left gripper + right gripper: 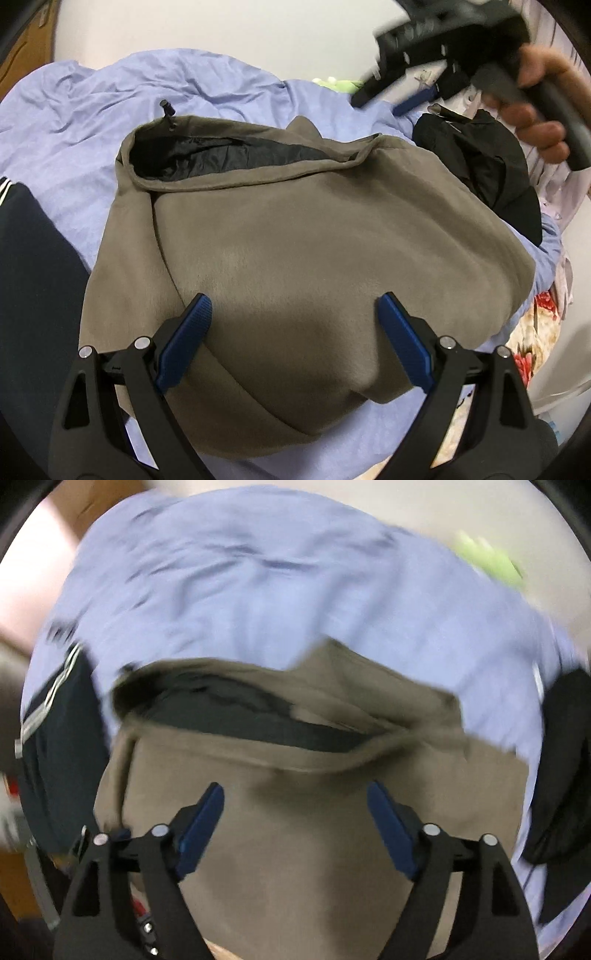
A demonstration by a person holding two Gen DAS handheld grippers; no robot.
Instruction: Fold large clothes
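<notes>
A taupe jacket (295, 236) with black lining lies folded into a compact bundle on a lavender bedsheet (92, 107). My left gripper (293, 302) is open and empty, just above the jacket's near part. My right gripper (295, 790) is open and empty above the same jacket (295, 849); its view is blurred by motion. In the left wrist view the right gripper (380, 99) is raised at the upper right, held by a hand.
A navy garment with white stripes (33, 280) lies at the left and shows in the right wrist view (59, 760). A black garment (487, 162) lies at the right. Floral bedding (532, 343) and a green object (340, 85) lie at the bed's edges.
</notes>
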